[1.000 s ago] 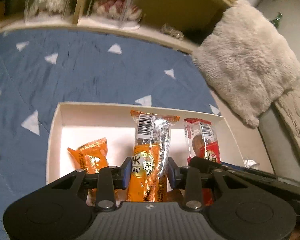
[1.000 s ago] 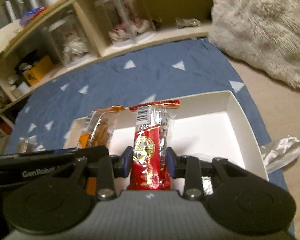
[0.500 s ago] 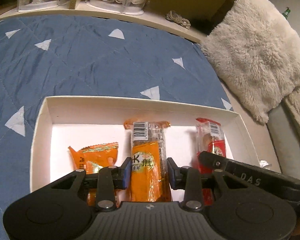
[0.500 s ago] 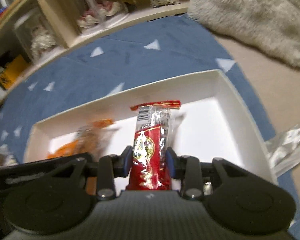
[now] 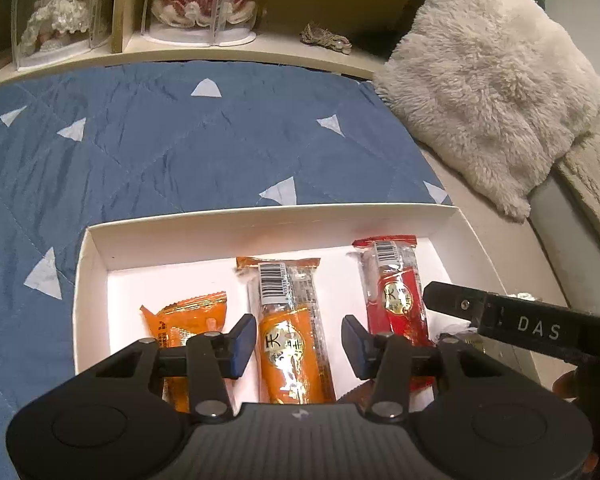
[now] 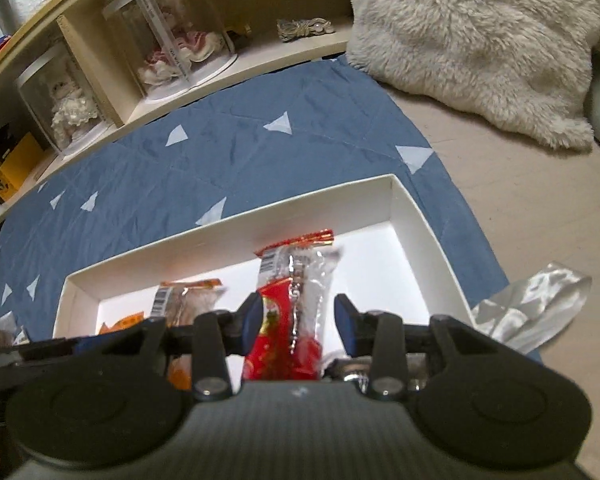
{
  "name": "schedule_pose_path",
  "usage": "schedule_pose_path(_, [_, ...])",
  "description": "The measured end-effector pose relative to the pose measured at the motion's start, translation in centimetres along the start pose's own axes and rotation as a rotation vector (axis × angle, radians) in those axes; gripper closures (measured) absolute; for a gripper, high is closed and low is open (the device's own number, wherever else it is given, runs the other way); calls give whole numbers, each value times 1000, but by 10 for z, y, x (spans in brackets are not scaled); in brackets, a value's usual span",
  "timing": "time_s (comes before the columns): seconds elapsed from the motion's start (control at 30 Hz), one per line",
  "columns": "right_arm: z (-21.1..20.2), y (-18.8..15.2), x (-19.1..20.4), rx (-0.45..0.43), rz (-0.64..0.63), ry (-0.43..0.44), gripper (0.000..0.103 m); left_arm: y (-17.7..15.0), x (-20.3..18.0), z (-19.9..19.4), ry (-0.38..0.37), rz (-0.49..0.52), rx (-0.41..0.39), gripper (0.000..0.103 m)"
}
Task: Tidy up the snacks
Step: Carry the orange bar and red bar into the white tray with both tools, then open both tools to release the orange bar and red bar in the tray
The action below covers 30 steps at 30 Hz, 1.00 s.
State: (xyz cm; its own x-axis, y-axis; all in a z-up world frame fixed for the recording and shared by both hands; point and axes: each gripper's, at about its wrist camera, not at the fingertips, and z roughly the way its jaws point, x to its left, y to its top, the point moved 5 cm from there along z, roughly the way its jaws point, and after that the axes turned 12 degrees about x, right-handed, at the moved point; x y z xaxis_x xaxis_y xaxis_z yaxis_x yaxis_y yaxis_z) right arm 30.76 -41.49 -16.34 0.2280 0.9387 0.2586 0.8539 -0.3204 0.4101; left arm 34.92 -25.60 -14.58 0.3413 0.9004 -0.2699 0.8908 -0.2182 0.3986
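A white box (image 5: 260,216) lies on a blue quilt. An orange bar (image 5: 288,308) rests on its floor between the fingers of my left gripper (image 5: 299,328). The jaws are opening, with a gap on each side of the bar. Left of it lies a small orange packet (image 5: 188,316). A red bar (image 5: 394,292) is at the right. In the right wrist view the red bar (image 6: 292,288) stands blurred between the fingers of my right gripper (image 6: 298,312). Those jaws are opening too: the left pad still touches the wrapper and the right pad is just clear. The box rim (image 6: 228,236) runs behind it.
The blue quilt (image 5: 140,152) with white triangles surrounds the box. A fluffy cushion (image 5: 480,80) lies at the far right, and a shelf with dolls in clear cases (image 5: 196,8) runs along the back. A crumpled silver wrapper (image 6: 528,312) sits right of the box.
My left jaws have spread off the orange bar, which now lies in the box. The right gripper has sunk toward the box with the red bar, and its jaws have loosened slightly.
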Motion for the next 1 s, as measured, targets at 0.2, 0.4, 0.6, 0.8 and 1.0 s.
schedule_pose_path(0.2, [-11,-6,2,-3,-17,9,56,-4,-1,-13,26,11,-4,54])
schedule_pose_path(0.4, [-22,-15,4,-11,-33,-1,52,-10,1,-29,47,14,-16,54])
schedule_pose_path(0.6, [-41,-24,5,-42,-56,-21,48,-19,4,-47,65,17,-28,54])
schedule_pose_path(0.8, [-63,-34,6,-71,-63,-26,47,-31,10,-66,78,13,-47,53])
schedule_pose_path(1.0, [-84,-48,9,-105,-72,-39,42,-43,16,-86,95,6,-66,46])
